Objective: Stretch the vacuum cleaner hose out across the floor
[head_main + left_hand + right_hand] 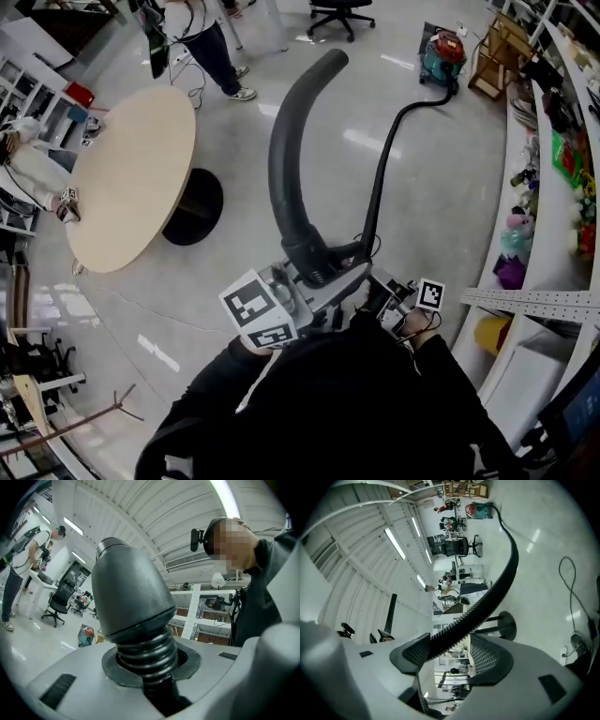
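Black ribbed hose (380, 178), dark grey wand (283, 159), pale wood table (131, 178); vacuum (444, 58) seemingly teal and red.

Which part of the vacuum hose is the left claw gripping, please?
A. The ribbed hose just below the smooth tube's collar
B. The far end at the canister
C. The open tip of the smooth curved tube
A: the left gripper view shows the left claw closed on the ribbed hose, right beneath the collar of the smooth curved tube.
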Available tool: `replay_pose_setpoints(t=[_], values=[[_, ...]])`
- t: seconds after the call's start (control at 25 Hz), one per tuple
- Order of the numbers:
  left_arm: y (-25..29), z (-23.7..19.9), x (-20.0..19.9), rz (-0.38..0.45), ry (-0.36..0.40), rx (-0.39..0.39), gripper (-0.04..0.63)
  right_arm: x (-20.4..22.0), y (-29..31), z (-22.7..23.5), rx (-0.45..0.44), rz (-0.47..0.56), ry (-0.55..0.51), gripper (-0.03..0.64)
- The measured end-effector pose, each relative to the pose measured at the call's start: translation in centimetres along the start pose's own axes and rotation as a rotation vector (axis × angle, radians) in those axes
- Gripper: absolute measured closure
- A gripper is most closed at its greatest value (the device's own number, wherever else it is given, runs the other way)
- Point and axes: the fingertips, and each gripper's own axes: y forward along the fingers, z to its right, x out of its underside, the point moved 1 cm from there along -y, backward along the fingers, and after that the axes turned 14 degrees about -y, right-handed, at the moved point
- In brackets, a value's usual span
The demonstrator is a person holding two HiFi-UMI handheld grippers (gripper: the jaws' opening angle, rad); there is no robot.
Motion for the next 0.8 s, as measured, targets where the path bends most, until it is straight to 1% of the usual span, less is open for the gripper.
replay_pose_setpoints(t=[0.12,0.2,0.32,0.4,0.52,0.56,0.64,0.72,0.8], values=[[-5.1,-0.2,-1.0,0.071,0.010,0.000,0.488,3.3,3.3,-0.6,-0.014,0.043,0.082,0.365],[-8.7,-0.8,-1.7,0.127,-0.005,-0.021,0.487,5.7,5.1,-0.9,-0.021,0.047,0.126,0.364],[-13.3,-1.7,-2.0,0.186,-0.081,-0.045,0.488,9.6,6.5,-1.3,-0.020,0.053,0.171,0.364],[-15.7,-2.0,-1.9,0.212,-0.122,-0.059,0.488,11.8,6.8,-1.5,-0.019,0.040,0.182,0.362],[-18.1,-1.8,-1.1,0.236,-0.135,-0.097,0.488,13.8,6.6,-1.5,0.004,-0.002,0.153,0.360],[-18.5,-1.6,-0.8,0.240,-0.135,-0.110,0.488,14.4,6.4,-1.3,0.023,-0.016,0.141,0.351],[-19.3,-0.8,-0.4,0.251,-0.133,-0.127,0.488,15.5,5.8,-1.3,0.049,-0.034,0.131,0.308],[-19.8,0.4,-0.6,0.270,-0.126,-0.131,0.488,16.0,5.6,-1.9,0.026,-0.029,0.142,0.287],[-20.0,2.0,-1.1,0.296,-0.112,-0.127,0.487,15.7,5.7,-3.2,-0.032,-0.003,0.159,0.285]])
